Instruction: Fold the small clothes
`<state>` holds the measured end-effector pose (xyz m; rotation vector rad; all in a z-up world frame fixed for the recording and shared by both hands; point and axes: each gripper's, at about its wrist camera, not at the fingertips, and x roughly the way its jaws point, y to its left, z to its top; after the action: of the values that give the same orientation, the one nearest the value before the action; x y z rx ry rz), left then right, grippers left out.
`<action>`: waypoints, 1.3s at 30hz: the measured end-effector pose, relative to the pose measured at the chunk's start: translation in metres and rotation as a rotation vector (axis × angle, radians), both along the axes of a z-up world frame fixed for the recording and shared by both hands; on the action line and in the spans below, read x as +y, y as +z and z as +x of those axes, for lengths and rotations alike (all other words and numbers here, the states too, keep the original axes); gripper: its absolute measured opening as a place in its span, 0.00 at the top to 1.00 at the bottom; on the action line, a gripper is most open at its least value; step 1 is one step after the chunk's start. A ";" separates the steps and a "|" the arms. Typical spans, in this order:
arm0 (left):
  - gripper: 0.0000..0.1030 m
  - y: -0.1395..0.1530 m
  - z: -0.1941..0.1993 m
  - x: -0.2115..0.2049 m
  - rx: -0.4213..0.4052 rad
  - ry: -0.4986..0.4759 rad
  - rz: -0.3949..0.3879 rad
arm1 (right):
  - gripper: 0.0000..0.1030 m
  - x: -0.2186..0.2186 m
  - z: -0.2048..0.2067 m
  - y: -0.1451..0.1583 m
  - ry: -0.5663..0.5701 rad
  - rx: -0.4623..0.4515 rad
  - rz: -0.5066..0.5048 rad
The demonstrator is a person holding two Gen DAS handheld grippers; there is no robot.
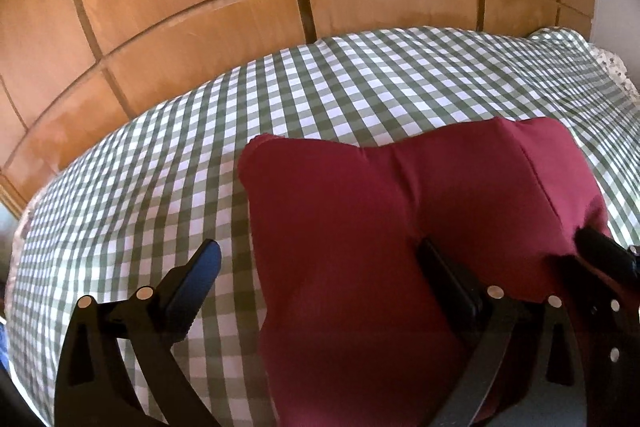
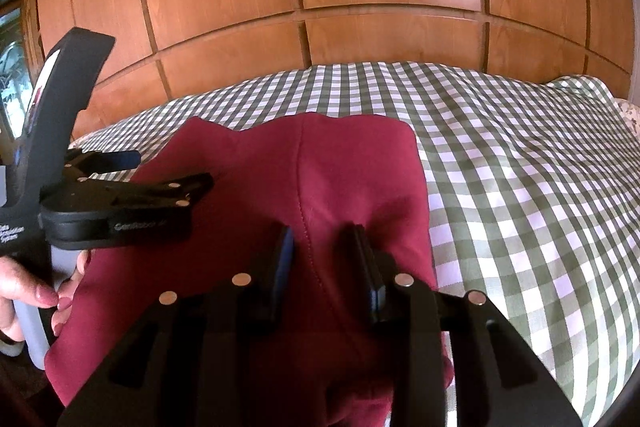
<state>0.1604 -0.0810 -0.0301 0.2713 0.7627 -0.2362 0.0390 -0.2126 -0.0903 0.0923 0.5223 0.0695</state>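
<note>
A dark red garment (image 1: 360,227) lies spread on the green-and-white checked bed cover (image 1: 140,187). My left gripper (image 1: 322,263) stands wide open over the garment's left edge. Its left pad hangs above the bare cover and its right finger lies on the cloth. In the right wrist view the left gripper (image 2: 168,171) sits at the garment's (image 2: 340,167) left side, with a hand (image 2: 32,291) on its handle. My right gripper (image 2: 322,247) has its jaws narrow, pinching a ridge of red cloth along a seam, and creases fan out from its tips.
A wall of glossy wooden wardrobe doors (image 1: 240,7) stands right behind the bed. A flowered pillow edge (image 1: 616,67) shows at the far right. The checked cover (image 2: 520,187) stretches wide to the right of the garment.
</note>
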 end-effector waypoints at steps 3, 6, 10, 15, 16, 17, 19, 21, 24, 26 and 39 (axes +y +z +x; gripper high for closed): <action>0.05 0.001 -0.006 0.004 0.007 -0.001 -0.023 | 0.64 0.002 -0.002 0.002 0.008 0.011 -0.003; 0.05 0.003 -0.014 0.009 0.017 0.005 -0.057 | 0.57 0.004 -0.005 0.004 0.024 0.020 -0.007; 0.05 0.005 -0.026 0.016 0.027 0.010 -0.101 | 0.43 0.007 -0.016 0.008 0.024 0.020 -0.032; 0.05 0.010 -0.047 0.028 0.039 0.004 -0.154 | 0.20 0.006 -0.036 0.013 -0.017 0.035 -0.095; 0.05 0.010 -0.052 0.030 0.042 -0.002 -0.167 | 0.19 0.004 -0.038 0.012 -0.019 0.049 -0.090; 0.05 0.008 -0.059 0.034 0.047 -0.016 -0.182 | 0.19 -0.001 -0.040 0.010 -0.026 0.067 -0.077; 0.05 0.005 -0.068 0.039 0.055 -0.038 -0.196 | 0.19 -0.012 -0.045 0.005 -0.039 0.098 -0.036; 0.05 0.000 -0.080 0.046 0.076 -0.076 -0.236 | 0.18 -0.024 -0.046 0.000 -0.035 0.131 0.032; 0.05 -0.003 -0.088 0.060 0.127 -0.117 -0.317 | 0.16 -0.038 -0.046 -0.006 -0.024 0.176 0.140; 0.05 -0.006 -0.087 0.074 0.186 -0.136 -0.413 | 0.16 -0.046 -0.045 -0.008 -0.014 0.206 0.226; 0.04 -0.028 -0.085 0.075 0.384 -0.264 -0.643 | 0.18 -0.058 -0.036 -0.017 0.136 0.267 0.515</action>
<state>0.0756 -0.0064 -0.0577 -0.2958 0.9853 -0.7804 0.0030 -0.2710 -0.1076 0.5755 0.7679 0.3276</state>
